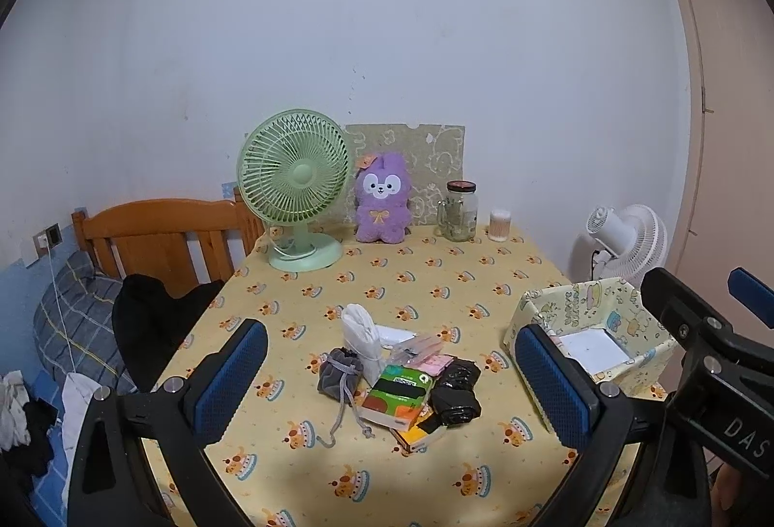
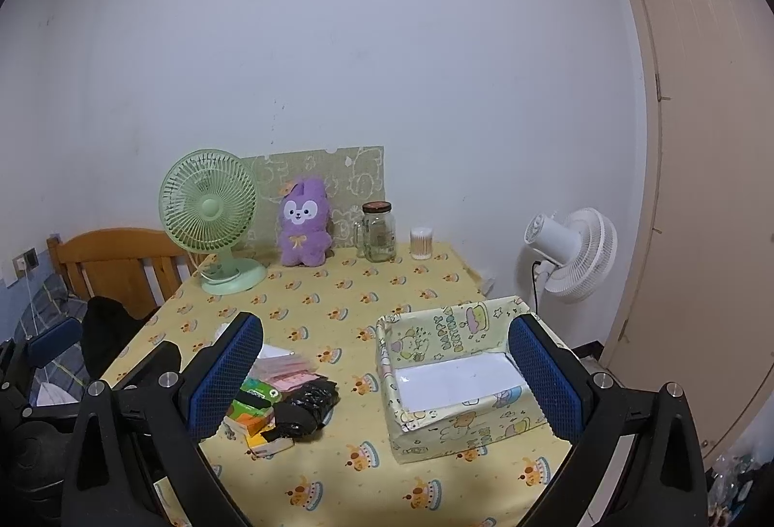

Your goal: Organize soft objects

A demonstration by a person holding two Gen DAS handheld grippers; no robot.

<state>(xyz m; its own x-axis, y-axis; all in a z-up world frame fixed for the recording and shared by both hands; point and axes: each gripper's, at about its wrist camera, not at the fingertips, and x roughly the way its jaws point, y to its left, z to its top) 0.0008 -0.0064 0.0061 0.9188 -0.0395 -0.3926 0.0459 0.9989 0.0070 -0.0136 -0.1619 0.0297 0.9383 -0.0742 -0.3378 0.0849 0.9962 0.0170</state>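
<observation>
A small heap lies mid-table: a grey drawstring pouch (image 1: 340,376), a white folded cloth (image 1: 362,336), a green tissue pack (image 1: 400,396), a black plastic bundle (image 1: 455,391) (image 2: 305,407) and a pink packet (image 1: 433,363) (image 2: 289,374). An empty paper-wrapped box (image 1: 587,336) (image 2: 464,374) stands to the right of the heap. My left gripper (image 1: 391,386) hovers open above the heap, holding nothing. My right gripper (image 2: 387,377) is open over the box's left side, also holding nothing. A purple plush rabbit (image 1: 382,200) (image 2: 305,223) sits at the back.
A green desk fan (image 1: 295,193) (image 2: 213,217), a glass jar (image 1: 460,210) (image 2: 379,232) and a cotton-swab tub (image 1: 500,224) stand along the back of the yellow table (image 1: 435,280). A wooden bed (image 1: 159,236) is at the left, a white floor fan (image 2: 573,253) and a door at the right.
</observation>
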